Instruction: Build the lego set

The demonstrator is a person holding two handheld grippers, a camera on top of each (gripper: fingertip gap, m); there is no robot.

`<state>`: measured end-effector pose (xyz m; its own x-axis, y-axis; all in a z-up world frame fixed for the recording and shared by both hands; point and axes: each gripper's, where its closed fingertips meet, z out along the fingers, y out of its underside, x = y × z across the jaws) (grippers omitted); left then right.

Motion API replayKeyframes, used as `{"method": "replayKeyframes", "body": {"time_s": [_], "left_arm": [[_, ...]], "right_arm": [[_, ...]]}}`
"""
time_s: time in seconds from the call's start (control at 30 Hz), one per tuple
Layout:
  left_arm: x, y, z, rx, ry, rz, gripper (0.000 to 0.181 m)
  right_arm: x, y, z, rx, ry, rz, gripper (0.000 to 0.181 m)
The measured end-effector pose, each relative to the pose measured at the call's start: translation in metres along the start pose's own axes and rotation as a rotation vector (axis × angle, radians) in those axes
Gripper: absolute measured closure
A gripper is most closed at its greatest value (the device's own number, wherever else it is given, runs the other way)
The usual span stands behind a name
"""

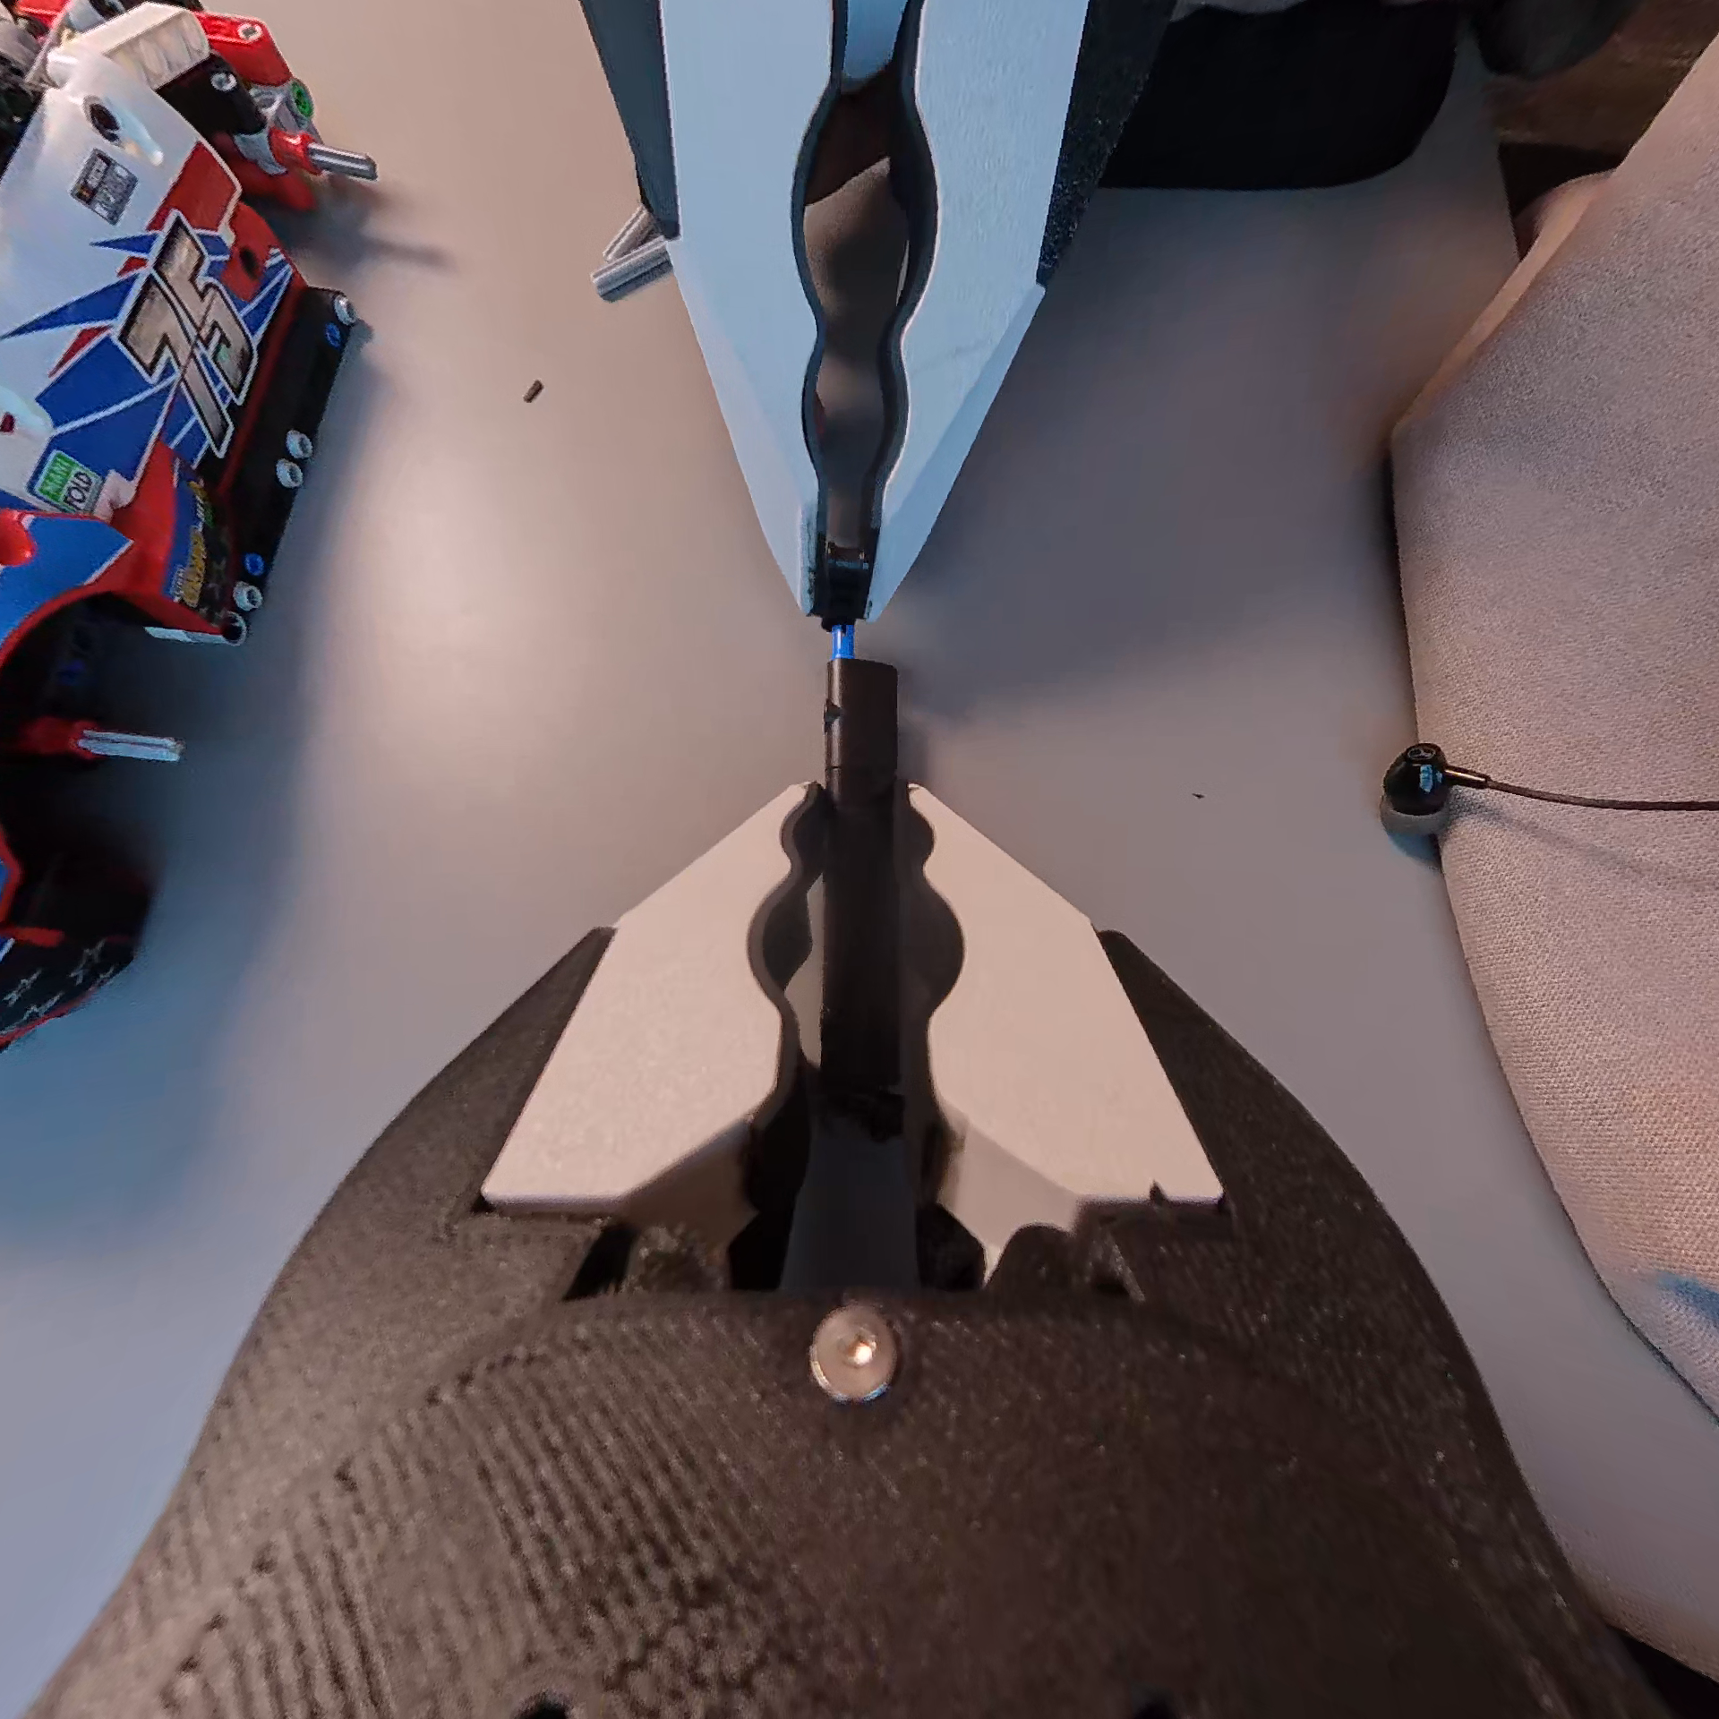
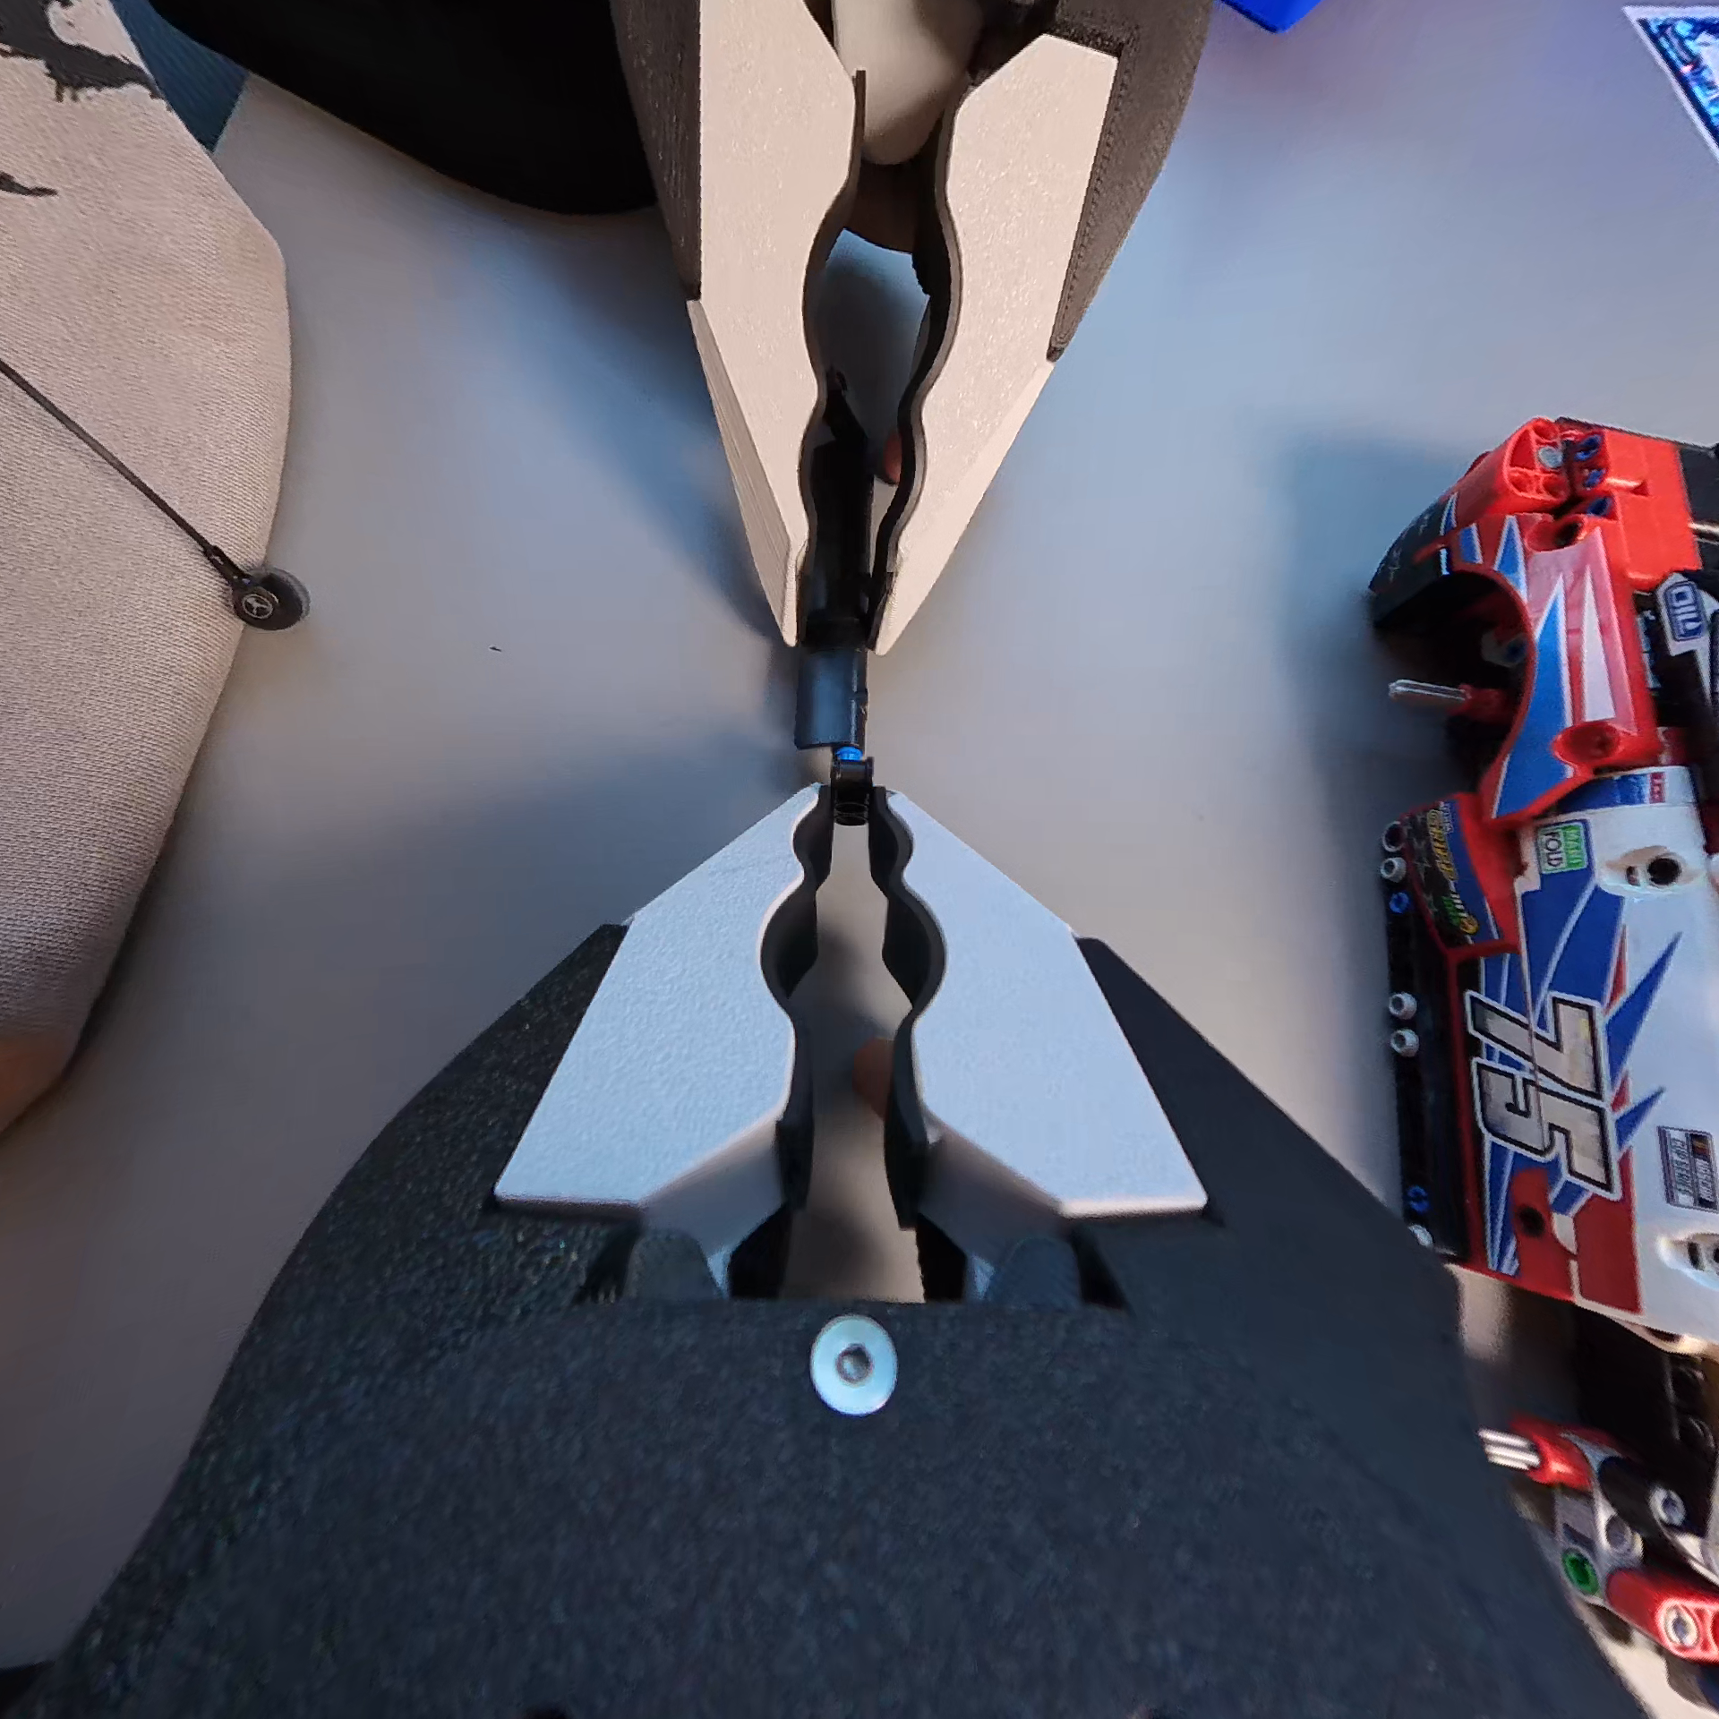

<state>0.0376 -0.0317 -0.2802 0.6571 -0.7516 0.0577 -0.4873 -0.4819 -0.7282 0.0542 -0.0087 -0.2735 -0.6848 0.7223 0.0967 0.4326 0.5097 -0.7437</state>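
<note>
Black earbud (image 1: 1412,779) beside beige cushion (image 1: 1581,558)

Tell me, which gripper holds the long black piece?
The left gripper holds the long black piece. The right gripper pinches only a small black connector with a blue tip.

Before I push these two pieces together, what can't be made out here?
- Left wrist view: rear of the black rod, hidden between the left gripper fingers.
- Right wrist view: blue pin tip seating, too small.
- Both views: lego car, cut off by frame edge.
</note>
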Motion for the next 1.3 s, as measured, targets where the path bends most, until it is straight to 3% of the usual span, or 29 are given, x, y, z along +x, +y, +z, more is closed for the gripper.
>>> {"method": "replayKeyframes", "body": {"time_s": [0.03,0.47,0.67,0.93,1.1,1.3], "left_arm": [[0.000,0.000,0.000,-0.002,-0.001,0.003,0.169],[0.000,-0.002,0.002,-0.001,-0.016,0.028,0.169],[0.001,-0.004,0.000,0.062,-0.016,0.021,0.170],[0.004,-0.006,0.004,0.081,-0.050,0.123,0.170],[0.006,-0.024,-0.011,0.241,-0.018,0.119,0.170],[0.004,-0.027,-0.014,0.265,-0.015,0.109,0.170]], "right_arm": [[0.000,0.001,0.000,-0.007,0.004,-0.005,0.176],[-0.004,0.000,0.000,0.011,-0.021,0.002,0.176],[-0.003,-0.001,0.001,0.026,0.007,-0.005,0.177],[-0.006,0.000,0.007,-0.020,0.045,-0.079,0.177],[-0.005,-0.009,-0.001,0.113,0.011,-0.025,0.176],[-0.001,-0.014,-0.005,0.172,0.004,-0.004,0.176]]}}
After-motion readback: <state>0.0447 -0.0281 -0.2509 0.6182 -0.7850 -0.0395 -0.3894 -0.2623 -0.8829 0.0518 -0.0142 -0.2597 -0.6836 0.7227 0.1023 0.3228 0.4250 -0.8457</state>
